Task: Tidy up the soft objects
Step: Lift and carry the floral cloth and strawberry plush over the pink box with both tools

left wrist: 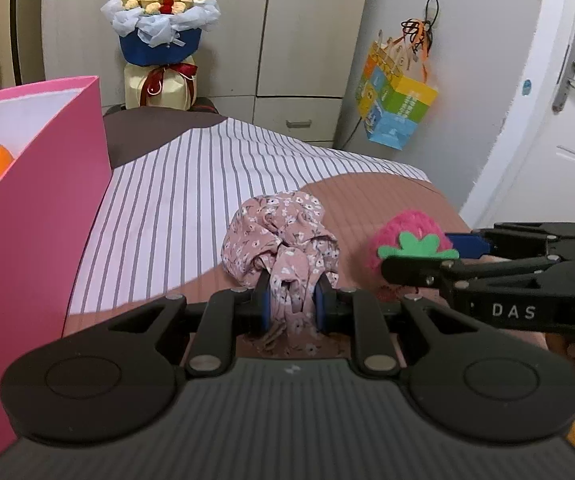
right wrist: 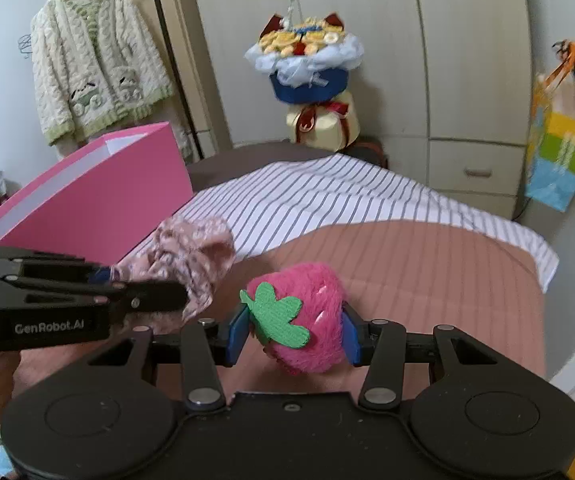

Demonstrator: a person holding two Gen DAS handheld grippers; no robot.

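Observation:
My left gripper (left wrist: 292, 300) is shut on a crumpled pink floral cloth (left wrist: 279, 232) and holds it over the bed; the cloth also shows in the right wrist view (right wrist: 195, 256). My right gripper (right wrist: 293, 330) is shut on a fuzzy pink plush strawberry (right wrist: 307, 320) with a green felt leaf, just above the bed. In the left wrist view the strawberry (left wrist: 403, 240) is at the right, between the right gripper's fingers. A pink open box (left wrist: 43, 184) stands at the left, also seen in the right wrist view (right wrist: 99, 196), with plush items inside.
The bed has a striped white sheet (left wrist: 191, 200) and a brownish-pink cover (right wrist: 407, 272). A flower bouquet (left wrist: 159, 32) stands at the far end before wardrobes. A colourful gift bag (left wrist: 395, 108) hangs on the wall, a door (left wrist: 559, 92) at right. A cardigan (right wrist: 95, 60) hangs left.

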